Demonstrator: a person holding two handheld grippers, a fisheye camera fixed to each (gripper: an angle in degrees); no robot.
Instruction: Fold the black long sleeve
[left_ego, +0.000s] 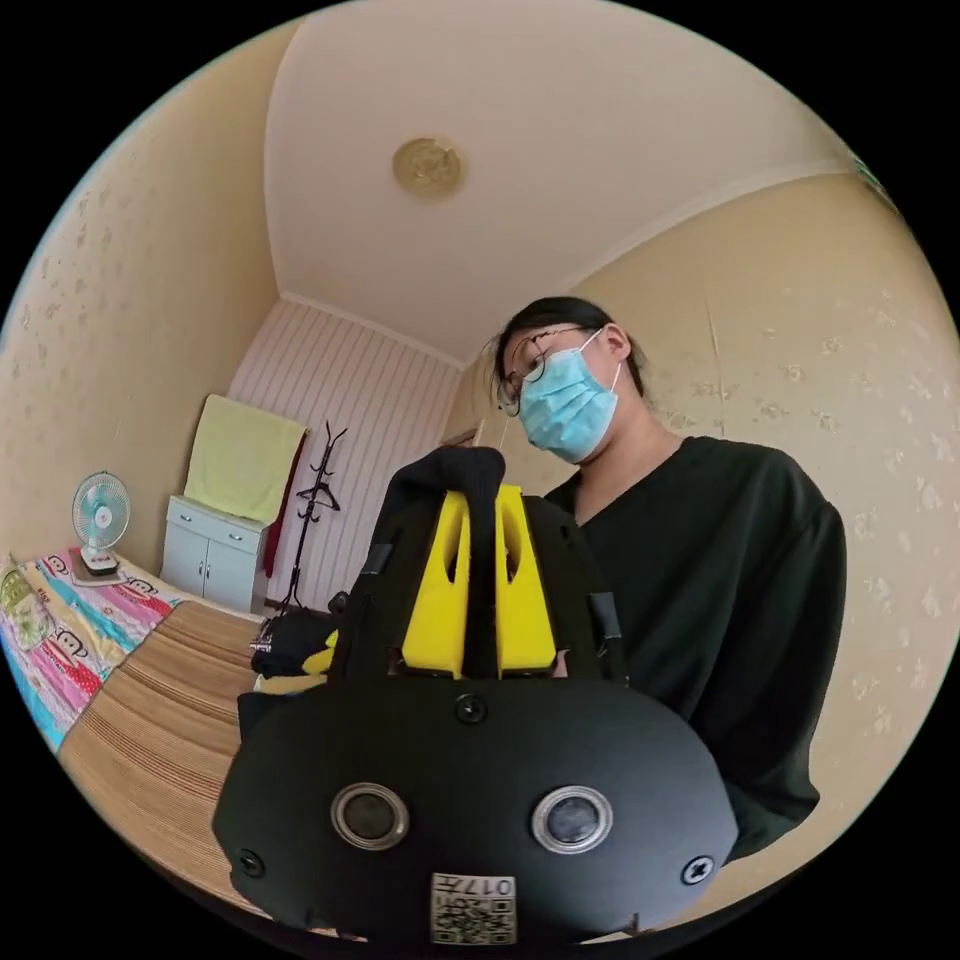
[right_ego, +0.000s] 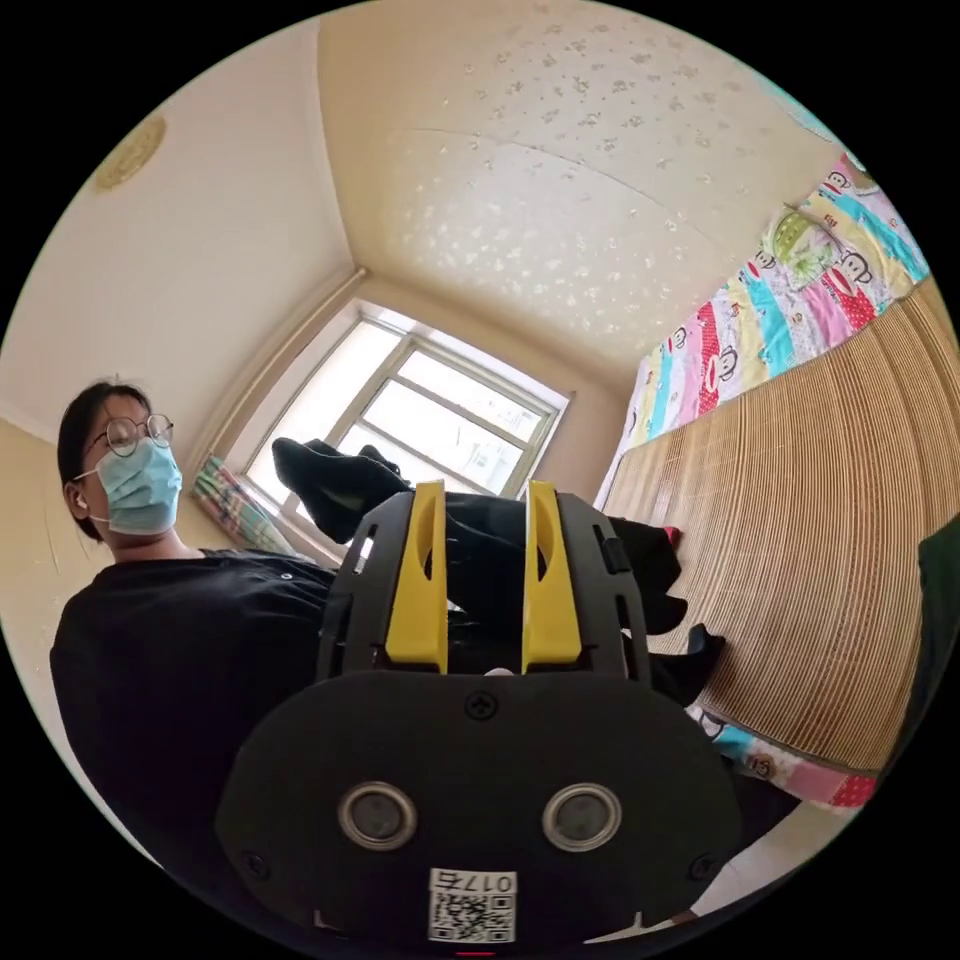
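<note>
Left gripper view, left to right: a small fan sits on the patterned quilt. The woven bed mat runs beside it. My left hand-held gripper is raised off the bed with its jaws drawn narrow, and both press on a bunched edge of the black long sleeve. That cloth pokes out above the jaw tips. More dark cloth lies low on the mat behind.

Right gripper view, left to right: the window is behind. My right hand-held gripper stands with its jaws a little apart, and black cloth passes between them. I cannot tell whether both jaws bear on it. The rest of the garment trails down towards the mat.

Judgement: the garment is lifted at two points, ahead of laying it out. To do this well, I should confirm the right hold, spread both grippers evenly, let the cloth hang free of twists, then lower it flat on the mat.
</note>
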